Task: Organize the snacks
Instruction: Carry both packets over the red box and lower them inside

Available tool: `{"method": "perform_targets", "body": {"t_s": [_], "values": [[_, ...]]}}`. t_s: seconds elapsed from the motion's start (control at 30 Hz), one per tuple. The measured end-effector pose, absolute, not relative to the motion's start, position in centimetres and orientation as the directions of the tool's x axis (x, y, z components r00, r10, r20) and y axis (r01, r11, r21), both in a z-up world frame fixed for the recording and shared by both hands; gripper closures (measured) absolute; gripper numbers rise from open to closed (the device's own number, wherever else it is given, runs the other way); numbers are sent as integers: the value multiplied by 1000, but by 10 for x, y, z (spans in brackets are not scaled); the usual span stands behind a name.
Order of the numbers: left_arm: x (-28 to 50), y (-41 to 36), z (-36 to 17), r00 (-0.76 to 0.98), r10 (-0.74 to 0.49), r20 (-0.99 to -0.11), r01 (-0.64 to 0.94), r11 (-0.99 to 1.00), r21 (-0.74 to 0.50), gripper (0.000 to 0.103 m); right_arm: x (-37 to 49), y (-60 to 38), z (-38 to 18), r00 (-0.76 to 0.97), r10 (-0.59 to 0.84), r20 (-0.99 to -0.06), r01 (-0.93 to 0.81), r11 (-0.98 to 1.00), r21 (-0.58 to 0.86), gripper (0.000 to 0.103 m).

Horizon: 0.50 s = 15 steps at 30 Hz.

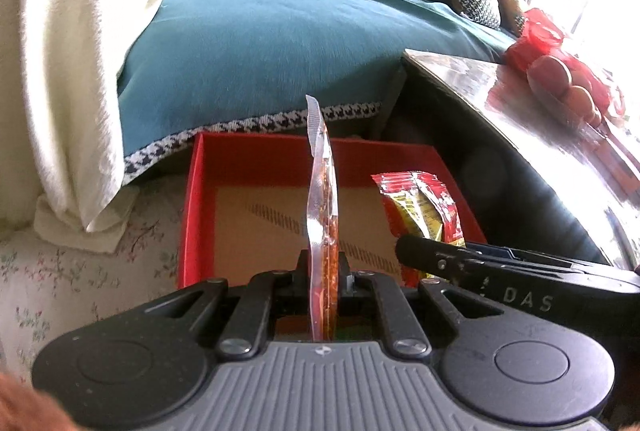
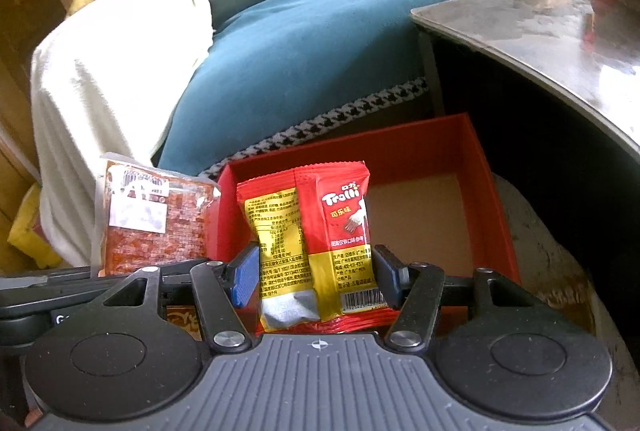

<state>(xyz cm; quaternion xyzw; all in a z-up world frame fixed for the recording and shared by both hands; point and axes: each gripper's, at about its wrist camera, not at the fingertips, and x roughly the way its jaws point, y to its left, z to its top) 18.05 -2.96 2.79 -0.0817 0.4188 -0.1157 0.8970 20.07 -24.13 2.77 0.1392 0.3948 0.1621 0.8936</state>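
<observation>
The left gripper [image 1: 324, 271] pinches a flat clear pouch of orange-red snack [image 1: 322, 191]; the right gripper [image 2: 316, 271] clamps a red-and-yellow gummy packet [image 2: 316, 243]. Both hang before the empty red cardboard box [image 2: 492, 191] at twelve o'clock. Nothing is stored yet, I think.

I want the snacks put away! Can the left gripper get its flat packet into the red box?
Probably yes. The left gripper holds the flat packet just over the red box, whose floor ahead looks bare.
</observation>
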Motion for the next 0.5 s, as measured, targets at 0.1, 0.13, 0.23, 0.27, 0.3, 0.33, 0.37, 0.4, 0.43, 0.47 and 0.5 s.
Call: {"method": "perform_targets", "body": {"t_s": [0.1, 0.13, 0.23, 0.27, 0.3, 0.33, 0.37, 0.4, 0.43, 0.47, 0.5], "values": [[195, -33, 23, 618, -274, -737, 139, 961, -241, 97, 213, -240, 25, 641, 382, -666, -169, 916, 363, 37], [199, -35, 22, 616, -273, -739, 139, 961, -239, 97, 216, -240, 24, 644, 374, -668, -166, 920, 355, 37], [212, -39, 16, 609, -264, -748, 139, 964, -227, 97, 227, -238, 20, 647, 352, -676, -158, 929, 334, 37], [216, -40, 14, 609, -261, -749, 136, 965, -225, 97, 230, -238, 19, 649, 346, -678, -155, 932, 328, 37], [219, -41, 12, 609, -259, -750, 135, 965, -224, 97, 232, -238, 17, 649, 342, -679, -152, 934, 325, 37], [223, -42, 10, 609, -258, -750, 134, 965, -223, 97, 236, -238, 16, 650, 336, -682, -149, 936, 319, 37], [226, -42, 9, 608, -257, -751, 134, 966, -222, 97, 238, -238, 14, 651, 330, -684, -149, 939, 311, 37], [229, -43, 7, 607, -254, -753, 133, 967, -219, 97, 241, -236, 13, 652, 321, -687, -150, 943, 298, 37], [231, -44, 4, 604, -250, -757, 131, 968, -215, 97, 243, -235, 11, 655, 310, -689, -150, 947, 284, 37], [234, -45, 1, 601, -246, -760, 129, 969, -212, 97, 247, -234, 9, 656, 301, -692, -149, 951, 272, 37], [237, -46, -1, 597, -243, -764, 128, 970, -209, 97, 250, -234, 6, 654, 295, -696, -147, 953, 266, 37]]}}
